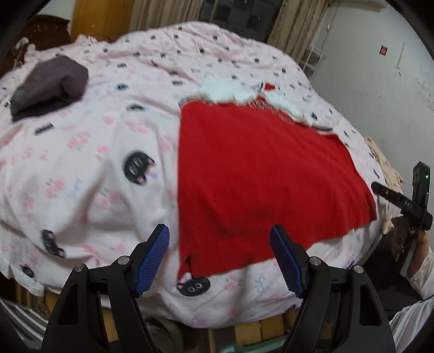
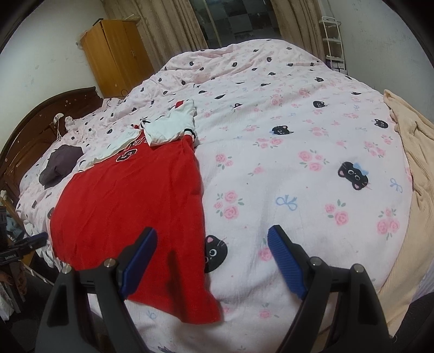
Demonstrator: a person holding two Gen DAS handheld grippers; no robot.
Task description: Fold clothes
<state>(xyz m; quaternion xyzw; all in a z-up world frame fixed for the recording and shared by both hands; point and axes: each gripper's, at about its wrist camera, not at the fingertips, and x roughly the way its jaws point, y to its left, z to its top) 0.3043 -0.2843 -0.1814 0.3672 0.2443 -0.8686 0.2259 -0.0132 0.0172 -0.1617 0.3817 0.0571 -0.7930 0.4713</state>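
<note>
Both my grippers, left (image 1: 219, 258) & right (image 2: 211, 260), hang w/ jaws apart, empty. Red garment (image 1: 260, 173) lies flat on pink cat-print duvet (image 2: 298, 152), long axis running from near bed edge to white collar end; wardrobe (image 2: 116, 54) & curtains behind

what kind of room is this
Most likely a home bedroom. A bed with a pink cat-print quilt fills the view, with a dark wooden headboard at one end, a wooden wardrobe against the wall and curtains behind. A red garment lies spread on the quilt.
</note>
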